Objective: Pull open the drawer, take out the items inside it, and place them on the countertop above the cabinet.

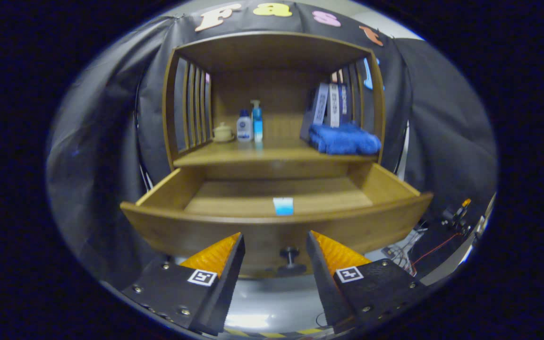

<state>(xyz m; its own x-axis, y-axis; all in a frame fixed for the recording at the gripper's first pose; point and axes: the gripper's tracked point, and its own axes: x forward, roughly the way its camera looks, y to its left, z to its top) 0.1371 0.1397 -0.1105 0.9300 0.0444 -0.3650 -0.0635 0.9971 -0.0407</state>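
Wooden cabinet (272,52): we are seeing it standing against the booth's dark cloth wall, with slatted sides and an open shelf above the drawer.
Drawer (272,226): we are finding it pulled well out toward the gripper, its curved front panel lying just ahead of the fingertips.
Drawer knob (291,257): we are noting it sticking out from the middle of the front panel, sitting between the two fingers without touching either.
Small blue-and-white item (283,206): we are seeing it lying inside the drawer, close to the front edge and near the middle; what it is we cannot tell.
Countertop (272,156): we are reading it as the shelf surface right above the drawer, carrying everything listed below.
Cream lidded pot (223,132): we are placing it toward the countertop's left edge, near the slats.
White bottle with a blue cap (244,126): it is standing upright just beside the pot.
Blue pump bottle (257,121): it is standing upright, next to the white bottle.
Blue towel (345,140): it is lying folded at the countertop's right front corner.
Boxes (331,104): they are leaning upright behind the towel, against the right slats.
Gripper (274,238): we are seeing its fingers spread apart and holding nothing, level with the drawer front.
Loose wires (413,250): they are lying on the floor, beside the cabinet's lower right.
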